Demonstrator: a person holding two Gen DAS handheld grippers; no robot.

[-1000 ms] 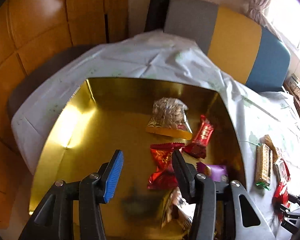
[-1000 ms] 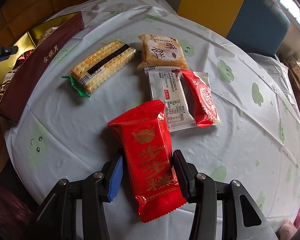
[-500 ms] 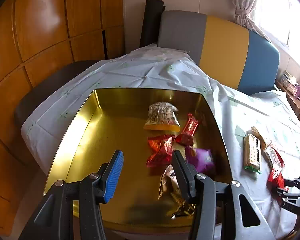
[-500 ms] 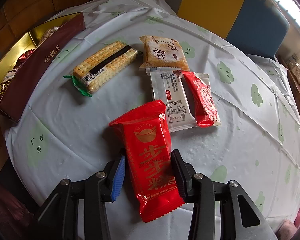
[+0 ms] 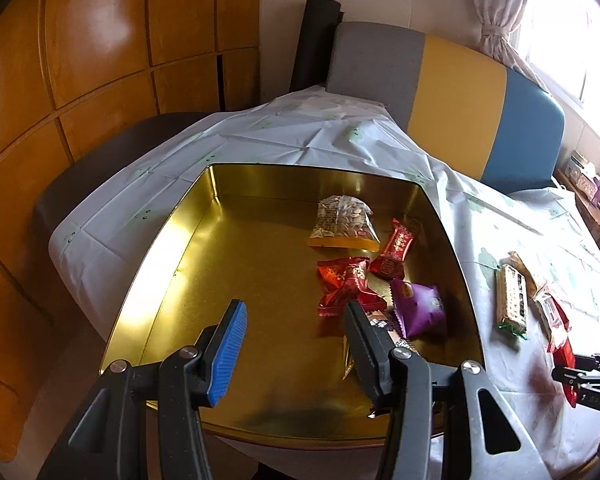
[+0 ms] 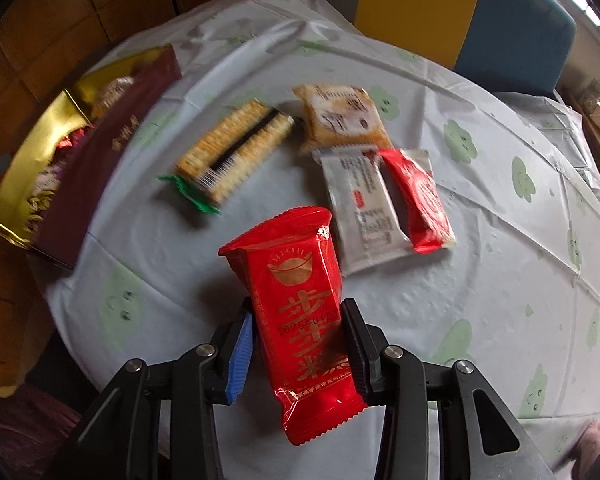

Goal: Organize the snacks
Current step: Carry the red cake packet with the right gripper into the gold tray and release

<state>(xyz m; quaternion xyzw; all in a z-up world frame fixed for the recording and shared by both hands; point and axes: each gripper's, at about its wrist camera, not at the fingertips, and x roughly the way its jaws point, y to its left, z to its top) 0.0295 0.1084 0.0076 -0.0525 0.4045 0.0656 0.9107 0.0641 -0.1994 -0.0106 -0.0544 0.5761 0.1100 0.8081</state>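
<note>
I see the tabletop point(image 6: 480, 288) under a pale cloth printed with green flowers, and I place everything against the gold tin point(image 5: 172, 280) at its edge. Beyond the tin stands a bench back point(image 5: 456, 92) in grey, yellow and blue. Inside the tin, along its far right side, lie a clear bag of nuts point(image 5: 340, 220), two red sweets, and a purple packet point(image 5: 420, 308) nearest me. My left hand-held gripper point(image 5: 292, 344) hangs over the tin's near half, jaws apart with nothing between them. Its right finger covers part of the wrappers at the tin's near corner. To the right of the tin, out on the cloth, sit a long cracker pack point(image 6: 236, 152), a tan biscuit packet point(image 6: 340, 116), a white packet point(image 6: 360, 208) and a slim red one point(image 6: 416, 200), close together. My right hand-held gripper point(image 6: 298, 340) has just been closing its jaws and now clamps the red snack packet point(image 6: 300, 304), nearest me of the loose snacks. Nothing lies between it and the tin's maroon outer wall point(image 6: 100, 168).
</note>
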